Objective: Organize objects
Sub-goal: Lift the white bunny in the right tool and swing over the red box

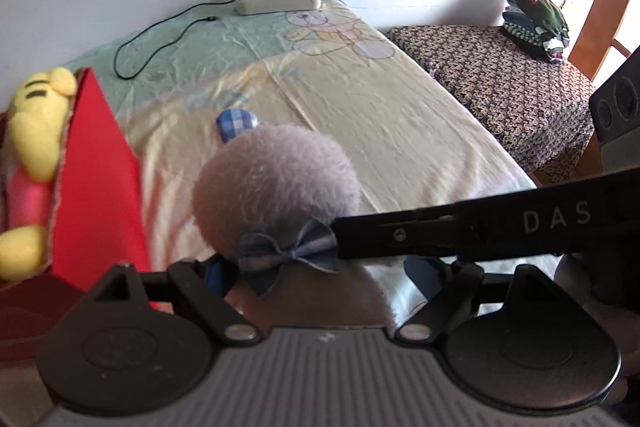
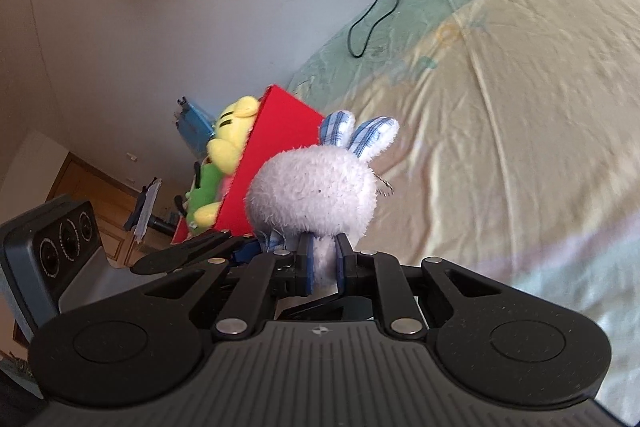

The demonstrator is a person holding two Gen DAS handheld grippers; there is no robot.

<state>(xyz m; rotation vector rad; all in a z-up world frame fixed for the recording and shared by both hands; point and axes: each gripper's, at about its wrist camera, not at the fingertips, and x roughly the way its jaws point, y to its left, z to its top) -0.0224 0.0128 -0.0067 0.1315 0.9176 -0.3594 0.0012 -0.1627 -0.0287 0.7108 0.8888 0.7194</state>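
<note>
Left wrist view: grey plush bunny (image 1: 276,187) sits up close between the left gripper (image 1: 320,275) jaws, above the bed (image 1: 400,115). Jaws stand apart at the bunny's lower body; cannot tell if the pads press it. The right gripper's finger crosses at the bow (image 1: 288,251). Red box (image 1: 100,179) just left, a yellow plush (image 1: 36,123) inside.

Right wrist view: right gripper (image 2: 324,263) jaws closed on the bunny (image 2: 316,191) below its head, bunny held clear of the bed (image 2: 500,147), box (image 2: 276,147) behind.

Judgement: light, soft, compressible; fur is not slippery. The narrow waist suits a firm pinch; ears (image 2: 360,135) are floppy.
</note>
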